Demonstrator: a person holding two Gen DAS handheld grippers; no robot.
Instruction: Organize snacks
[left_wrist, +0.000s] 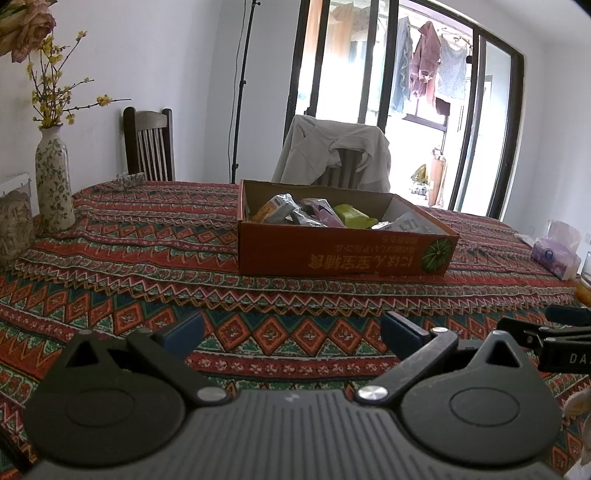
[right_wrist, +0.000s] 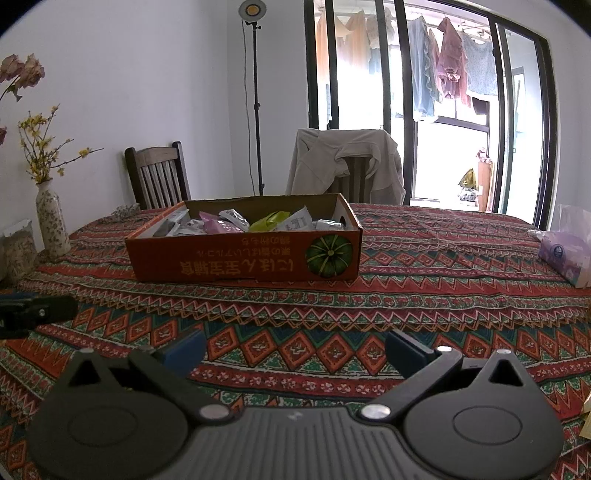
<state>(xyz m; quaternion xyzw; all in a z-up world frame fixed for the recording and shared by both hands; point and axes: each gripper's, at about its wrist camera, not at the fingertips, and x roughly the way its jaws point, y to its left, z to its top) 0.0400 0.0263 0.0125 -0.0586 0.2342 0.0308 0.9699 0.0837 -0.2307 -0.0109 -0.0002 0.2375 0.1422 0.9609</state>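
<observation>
An orange cardboard box (left_wrist: 332, 254) with a green pumpkin print stands on the patterned tablecloth; it also shows in the right wrist view (right_wrist: 236, 258). It holds several snack packets, among them a green one (left_wrist: 352, 216), a purple one (right_wrist: 218, 225) and silver ones. My left gripper (left_wrist: 291, 332) is open and empty, low over the cloth, well short of the box. My right gripper (right_wrist: 295, 349) is open and empty too, beside the left one. Each gripper's edge shows in the other's view.
A floral vase (left_wrist: 53, 181) with yellow twigs and a jar (left_wrist: 13, 225) stand at the table's left. A purple tissue pack (right_wrist: 565, 254) lies at the right. Two chairs (right_wrist: 159, 177) stand behind the table, one draped with a jacket (left_wrist: 332, 155).
</observation>
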